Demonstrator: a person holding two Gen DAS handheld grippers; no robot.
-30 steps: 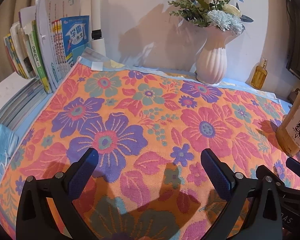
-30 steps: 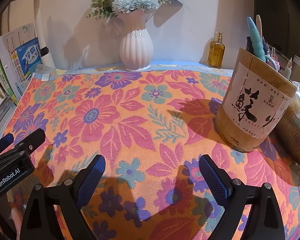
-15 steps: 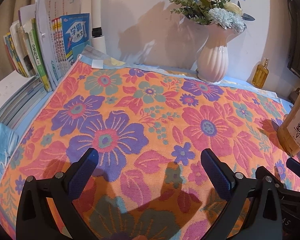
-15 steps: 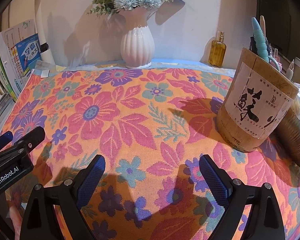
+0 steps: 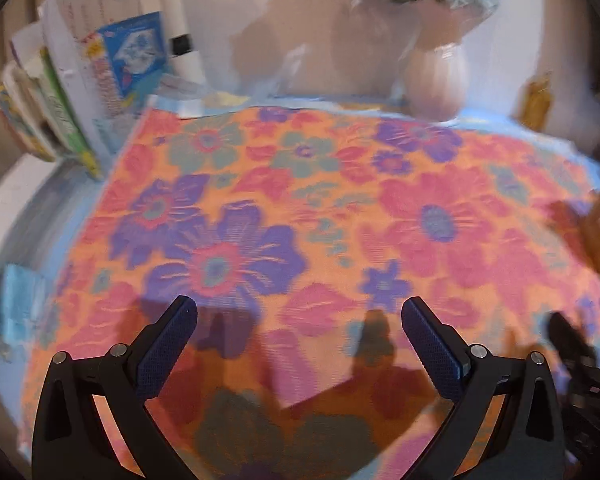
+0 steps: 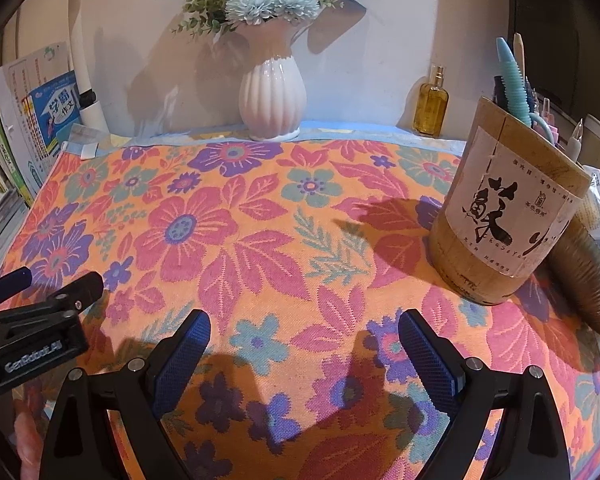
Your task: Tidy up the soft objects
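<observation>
A floral towel [image 6: 259, 240] lies spread flat over most of the counter [image 6: 420, 140]. On the counter behind it stand a white ribbed vase [image 6: 269, 108] and an amber bottle [image 6: 431, 108]; a bamboo pen holder [image 6: 508, 216] stands on the towel's right side.

Left gripper [image 5: 299, 322] fingers spread wide, right gripper [image 6: 304, 334] fingers spread wide, side by side

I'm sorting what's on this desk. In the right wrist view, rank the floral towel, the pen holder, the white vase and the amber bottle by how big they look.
1. floral towel
2. pen holder, though it stands nearer the camera
3. white vase
4. amber bottle
</observation>
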